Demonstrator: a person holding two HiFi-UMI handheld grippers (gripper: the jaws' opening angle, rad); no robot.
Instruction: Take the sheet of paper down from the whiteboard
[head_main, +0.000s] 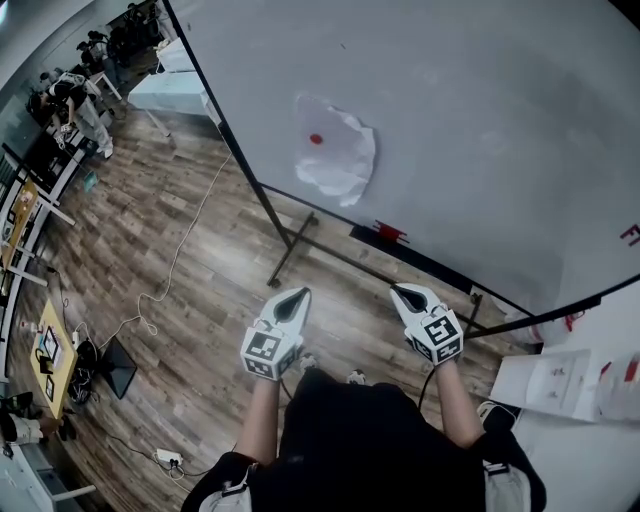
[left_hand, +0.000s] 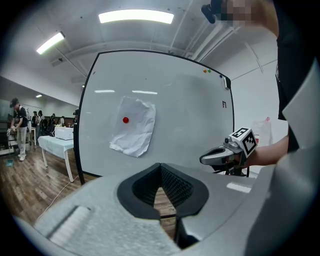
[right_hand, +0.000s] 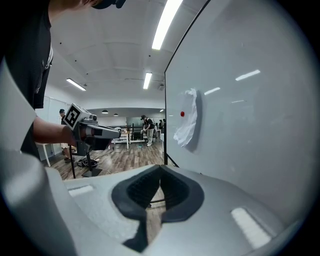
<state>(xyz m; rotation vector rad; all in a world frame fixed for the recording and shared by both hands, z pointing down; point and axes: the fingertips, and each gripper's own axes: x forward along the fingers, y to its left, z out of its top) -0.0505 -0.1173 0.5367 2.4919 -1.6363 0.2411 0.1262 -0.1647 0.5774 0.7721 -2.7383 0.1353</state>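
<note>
Sheet of paper (head_main: 335, 150) pinned by red magnet (head_main: 316, 139) on whiteboard (head_main: 480, 120), well apart from left gripper (head_main: 299, 293) and right gripper (head_main: 398, 291). Fingers of each clenched, empty. Approach step, seemingly. Next: closing in, parting fingers, pinching a paper edge.

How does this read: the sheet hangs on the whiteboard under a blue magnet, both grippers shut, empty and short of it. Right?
Not quite. The magnet is red, not blue; the left gripper view shows it. The rest stands: the sheet hangs on the whiteboard, and the left gripper and right gripper are shut, empty and short of it.
</note>
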